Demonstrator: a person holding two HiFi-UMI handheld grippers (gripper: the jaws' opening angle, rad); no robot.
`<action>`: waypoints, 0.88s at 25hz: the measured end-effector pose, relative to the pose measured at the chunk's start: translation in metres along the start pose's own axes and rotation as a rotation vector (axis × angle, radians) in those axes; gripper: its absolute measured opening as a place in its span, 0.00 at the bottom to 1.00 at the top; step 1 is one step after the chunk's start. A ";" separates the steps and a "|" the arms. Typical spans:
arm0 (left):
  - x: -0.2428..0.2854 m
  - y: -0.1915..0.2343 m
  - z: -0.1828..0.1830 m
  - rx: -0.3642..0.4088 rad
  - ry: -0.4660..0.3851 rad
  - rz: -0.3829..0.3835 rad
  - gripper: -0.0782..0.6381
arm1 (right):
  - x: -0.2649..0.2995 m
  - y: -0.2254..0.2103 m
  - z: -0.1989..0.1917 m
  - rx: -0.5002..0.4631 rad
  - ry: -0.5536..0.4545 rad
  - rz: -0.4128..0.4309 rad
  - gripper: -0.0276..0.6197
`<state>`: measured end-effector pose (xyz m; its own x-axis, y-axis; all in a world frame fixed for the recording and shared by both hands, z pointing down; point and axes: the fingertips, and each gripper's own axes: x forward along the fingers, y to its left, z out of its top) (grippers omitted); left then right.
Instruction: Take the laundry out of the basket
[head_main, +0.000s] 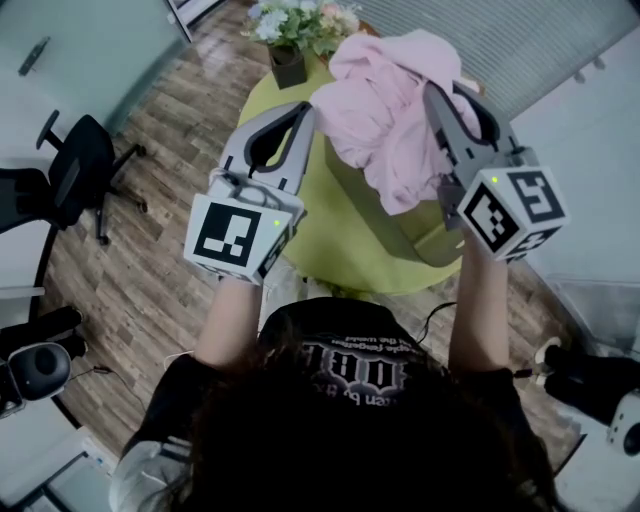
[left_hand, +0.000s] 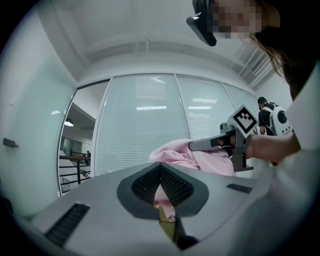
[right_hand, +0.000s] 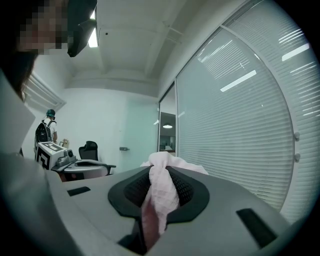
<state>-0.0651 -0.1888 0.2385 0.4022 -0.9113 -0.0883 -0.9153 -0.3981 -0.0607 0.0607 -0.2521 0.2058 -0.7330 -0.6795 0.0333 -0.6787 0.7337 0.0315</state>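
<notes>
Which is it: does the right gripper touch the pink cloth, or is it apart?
Touching. The right gripper view shows it: the pink cloth is pinched between the two dark pads of the right gripper.

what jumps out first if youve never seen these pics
A bunched pink garment fills the top centre of the head view, clamped in the right tongs and hanging over a grey basket on a round green table. The left tongs sit shut just left of the cloth. Flowers stand at the table's far edge.
</notes>
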 end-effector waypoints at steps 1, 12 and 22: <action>0.000 -0.002 0.003 0.014 0.004 0.005 0.11 | -0.001 0.002 0.003 -0.003 -0.004 0.008 0.16; -0.043 -0.013 0.024 0.064 -0.003 0.087 0.11 | -0.016 0.047 0.022 -0.006 -0.037 0.109 0.16; -0.075 0.026 0.024 0.055 -0.022 0.088 0.11 | 0.008 0.099 0.027 -0.026 -0.038 0.131 0.16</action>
<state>-0.1184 -0.1278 0.2194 0.3210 -0.9397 -0.1179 -0.9450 -0.3095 -0.1059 -0.0132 -0.1849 0.1819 -0.8167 -0.5771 0.0009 -0.5762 0.8154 0.0554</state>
